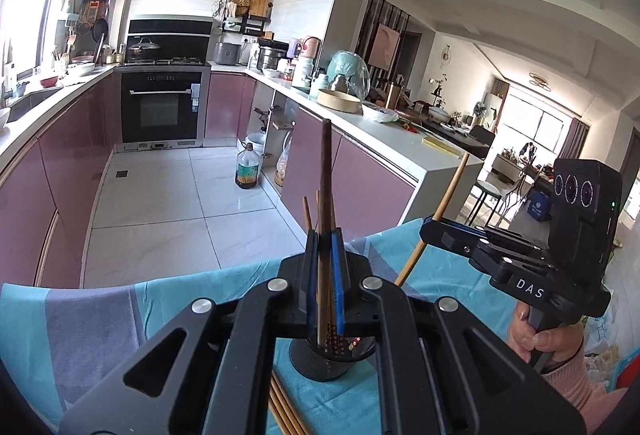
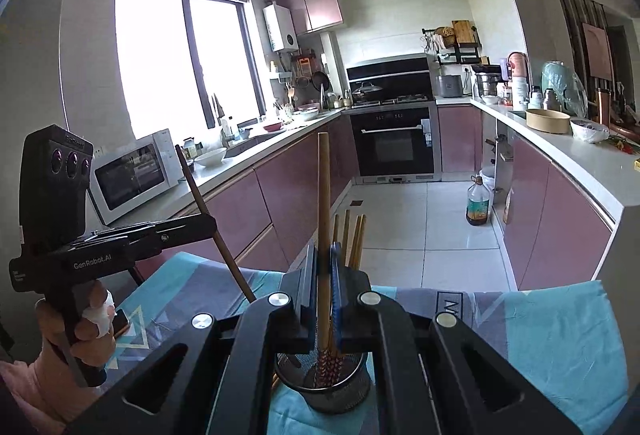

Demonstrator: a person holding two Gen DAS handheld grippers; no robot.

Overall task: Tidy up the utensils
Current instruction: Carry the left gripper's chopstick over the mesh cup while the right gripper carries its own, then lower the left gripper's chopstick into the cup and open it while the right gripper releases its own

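Daylight floods in from the kitchen window (image 2: pixel 180 63), blown out to pure white in both views. Heavy fisheye bending, dark vignette at corners. Floor tiles (image 1: pixel 176 195) show soft glare; picture centres sharp, rims slightly smeared.

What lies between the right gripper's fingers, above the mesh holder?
A light wooden chopstick, clamped upright above the mesh holder, seen in the right wrist view.

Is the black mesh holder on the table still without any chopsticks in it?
No: in the right wrist view the mesh holder already has several chopsticks standing in it, beyond the light chopstick in the right gripper.
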